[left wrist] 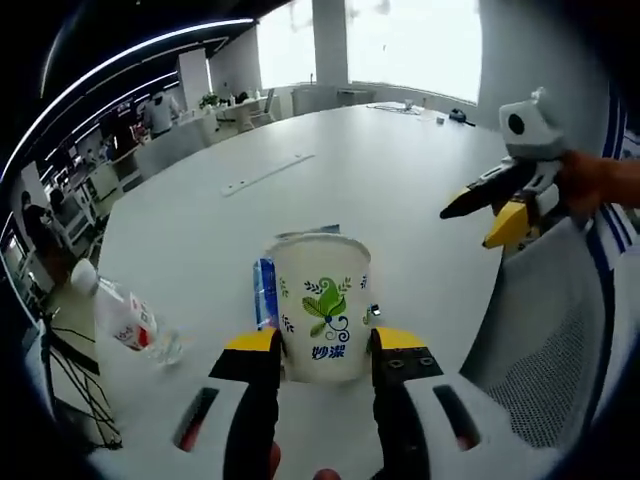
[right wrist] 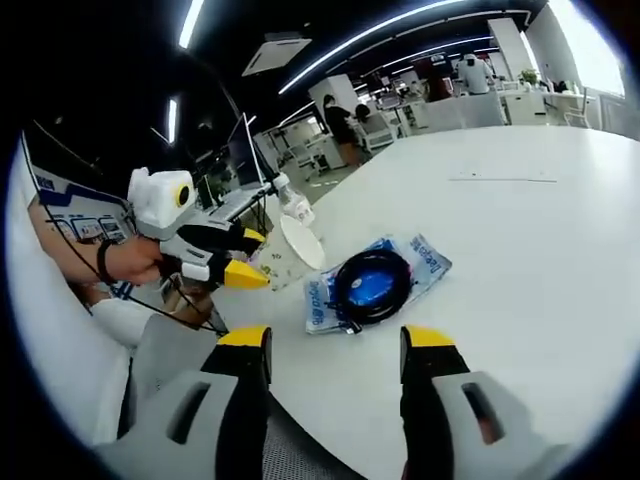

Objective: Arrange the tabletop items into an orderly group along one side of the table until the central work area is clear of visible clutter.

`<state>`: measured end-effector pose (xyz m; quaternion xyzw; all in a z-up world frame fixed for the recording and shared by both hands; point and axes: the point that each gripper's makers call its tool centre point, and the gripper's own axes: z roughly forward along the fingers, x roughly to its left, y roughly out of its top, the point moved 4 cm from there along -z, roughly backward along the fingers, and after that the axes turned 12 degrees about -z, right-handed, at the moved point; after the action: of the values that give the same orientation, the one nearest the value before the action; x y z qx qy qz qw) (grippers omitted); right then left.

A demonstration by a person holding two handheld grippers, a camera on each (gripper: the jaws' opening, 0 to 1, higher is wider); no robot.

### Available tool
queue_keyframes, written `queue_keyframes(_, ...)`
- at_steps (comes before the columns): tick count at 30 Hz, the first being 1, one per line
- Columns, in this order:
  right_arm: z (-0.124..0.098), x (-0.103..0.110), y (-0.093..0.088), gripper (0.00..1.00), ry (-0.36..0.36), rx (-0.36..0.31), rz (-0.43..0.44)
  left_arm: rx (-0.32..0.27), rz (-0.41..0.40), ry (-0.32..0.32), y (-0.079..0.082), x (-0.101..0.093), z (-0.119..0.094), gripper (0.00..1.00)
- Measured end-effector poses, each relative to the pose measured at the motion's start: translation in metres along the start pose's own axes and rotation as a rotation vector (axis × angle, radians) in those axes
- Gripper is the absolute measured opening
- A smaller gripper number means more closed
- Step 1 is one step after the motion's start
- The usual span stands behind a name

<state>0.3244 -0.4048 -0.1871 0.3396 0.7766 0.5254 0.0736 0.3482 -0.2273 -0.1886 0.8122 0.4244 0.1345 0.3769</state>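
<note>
Jaws of the left gripper (left wrist: pixel 322 343) clamp the paper cup (left wrist: pixel 322 305); the right gripper (right wrist: pixel 336 340) gapes, holding nothing.

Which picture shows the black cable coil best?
The right gripper view: the black cable coil lies in plain sight on its blue packet. In the left gripper view the paper cup hides it; just a blue packet edge peeks out.
</note>
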Motion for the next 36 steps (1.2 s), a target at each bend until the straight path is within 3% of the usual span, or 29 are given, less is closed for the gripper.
queue_keyframes(8,0.008,0.011,0.008,0.47,0.054,-0.01,-0.016,0.008,0.129,-0.059,0.003,-0.025,0.004,0.35)
queue_keyframes(22,0.009,0.021,0.008,0.45,0.1,-0.017,-0.009,0.007,0.257,-0.164,0.005,-0.064,0.008,0.35)
queue_keyframes(29,0.01,0.025,0.005,0.45,0.113,-0.018,0.0,0.009,0.322,-0.202,0.003,-0.075,0.01,0.35)
queue_keyframes(34,0.014,0.029,0.004,0.44,0.132,-0.022,0.012,0.02,0.45,-0.204,0.0,-0.081,0.01,0.35)
queue_keyframes(36,0.015,0.03,0.004,0.44,0.138,-0.019,0.012,0.019,0.431,-0.221,0.0,-0.084,0.01,0.35)
